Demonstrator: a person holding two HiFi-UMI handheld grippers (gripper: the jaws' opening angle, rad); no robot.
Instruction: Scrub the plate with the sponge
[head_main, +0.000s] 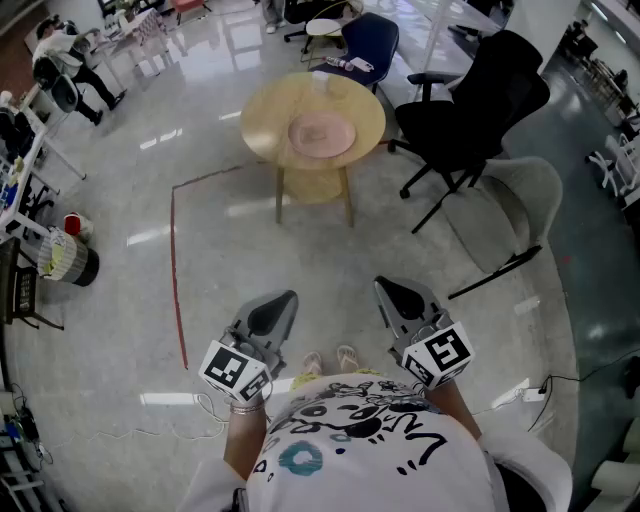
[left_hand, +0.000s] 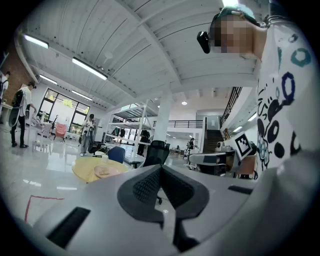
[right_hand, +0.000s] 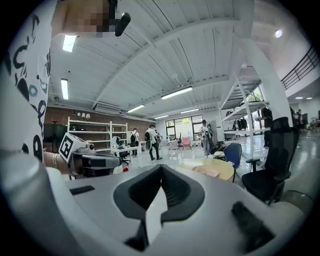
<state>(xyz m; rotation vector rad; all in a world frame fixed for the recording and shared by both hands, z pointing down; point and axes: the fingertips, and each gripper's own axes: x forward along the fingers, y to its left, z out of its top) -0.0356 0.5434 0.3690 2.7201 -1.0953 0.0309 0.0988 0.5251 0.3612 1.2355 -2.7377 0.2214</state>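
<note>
At twelve o'clock, the plate (head_main: 322, 134) sat inside the table (head_main: 262, 112) rim.
We held left gripper (head_main: 284, 303) and right gripper (head_main: 386, 291) clenched empty, open floor (head_main: 220, 250) ahead.

The person holds the grey plastic left gripper (head_main: 283, 303) and the matching right gripper (head_main: 388, 291) side by side ahead of the waist, apart from each other, both pointing forward and slightly below level. On each, the dark-padded fingers (left_hand: 147, 185) are pressed together with nothing between them. Both forearms are bare and bent in close to the body.
</note>
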